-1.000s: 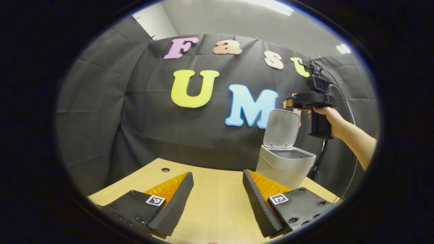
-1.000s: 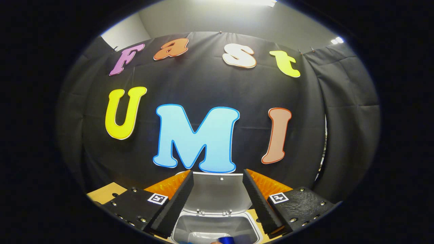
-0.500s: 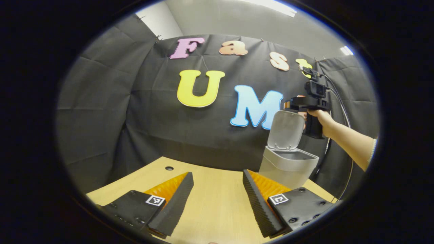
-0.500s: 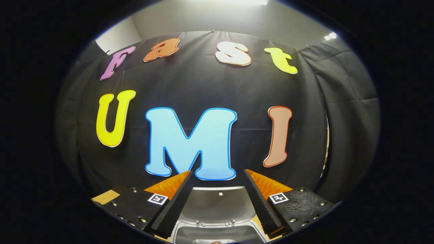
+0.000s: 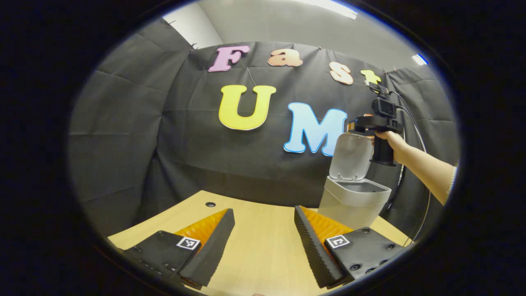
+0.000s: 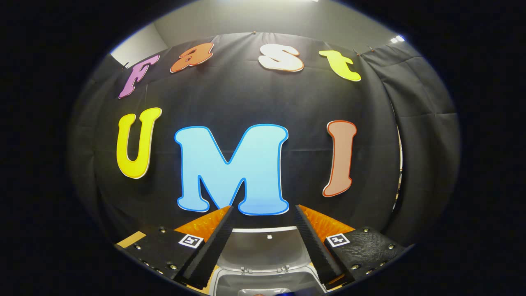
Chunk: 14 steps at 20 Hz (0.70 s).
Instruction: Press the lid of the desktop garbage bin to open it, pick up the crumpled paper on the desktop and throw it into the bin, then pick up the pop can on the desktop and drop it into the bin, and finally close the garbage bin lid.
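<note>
Wall (image 5: 135,135): black cloth behind your table, hanging in folds across the back of both views.
Table (image 5: 263,246): pale wood, bare between your left fingers; a small dark hole (image 5: 210,204) sits near its far edge.
Bin (image 5: 353,203): grey, standing at the table's far right corner in the left gripper view; its mouth is uncovered. In the right gripper view you look down on its rim (image 6: 267,279) from just above.
Lid (image 5: 350,156): raised, hinged at the back of the bin and standing nearly upright. In the right gripper view its inner face (image 6: 263,250) lies between your right fingers, not touched by them.
Left gripper (image 5: 263,242): your fingers are spread wide with nothing between them, low over the table, well apart from the bin.
Right gripper (image 6: 263,250): your fingers are spread wide and grip nothing. In the left gripper view you hold it (image 5: 378,123) just above the lid's top edge, your hand (image 5: 390,139) around its handle; contact with the lid cannot be told.
Bin contents: something pale and a sliver of blue (image 6: 283,292) show at the very bottom of the right gripper view, too cut off for you to identify.
</note>
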Tool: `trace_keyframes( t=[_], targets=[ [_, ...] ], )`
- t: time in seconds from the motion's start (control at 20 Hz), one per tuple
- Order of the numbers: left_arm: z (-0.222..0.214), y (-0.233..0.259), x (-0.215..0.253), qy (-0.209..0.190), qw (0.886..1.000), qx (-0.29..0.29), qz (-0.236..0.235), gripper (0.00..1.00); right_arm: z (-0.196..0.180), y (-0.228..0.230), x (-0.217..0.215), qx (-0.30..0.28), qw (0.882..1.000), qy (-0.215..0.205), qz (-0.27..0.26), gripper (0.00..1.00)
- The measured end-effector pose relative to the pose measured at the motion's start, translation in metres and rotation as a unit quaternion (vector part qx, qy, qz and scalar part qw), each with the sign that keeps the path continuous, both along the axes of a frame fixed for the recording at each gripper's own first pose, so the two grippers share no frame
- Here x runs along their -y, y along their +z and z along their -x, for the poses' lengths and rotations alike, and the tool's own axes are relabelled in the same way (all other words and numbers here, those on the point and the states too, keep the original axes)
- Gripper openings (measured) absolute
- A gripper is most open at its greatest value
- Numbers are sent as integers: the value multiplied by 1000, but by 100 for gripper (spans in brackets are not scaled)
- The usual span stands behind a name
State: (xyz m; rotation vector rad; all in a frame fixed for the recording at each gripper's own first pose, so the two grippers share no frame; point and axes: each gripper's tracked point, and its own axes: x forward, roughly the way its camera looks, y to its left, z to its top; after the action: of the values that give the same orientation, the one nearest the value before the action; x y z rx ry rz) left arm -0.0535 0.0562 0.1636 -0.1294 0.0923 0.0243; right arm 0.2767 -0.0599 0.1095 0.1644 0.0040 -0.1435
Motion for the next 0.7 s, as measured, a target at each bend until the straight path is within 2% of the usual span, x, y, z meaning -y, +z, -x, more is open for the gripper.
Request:
trace_keyframes(
  t=[0.7],
  targets=[
    [1, 2, 10, -11, 1000, 7, -4, 96, 48, -16, -7, -29, 999, 21, -3, 93]
  ],
)
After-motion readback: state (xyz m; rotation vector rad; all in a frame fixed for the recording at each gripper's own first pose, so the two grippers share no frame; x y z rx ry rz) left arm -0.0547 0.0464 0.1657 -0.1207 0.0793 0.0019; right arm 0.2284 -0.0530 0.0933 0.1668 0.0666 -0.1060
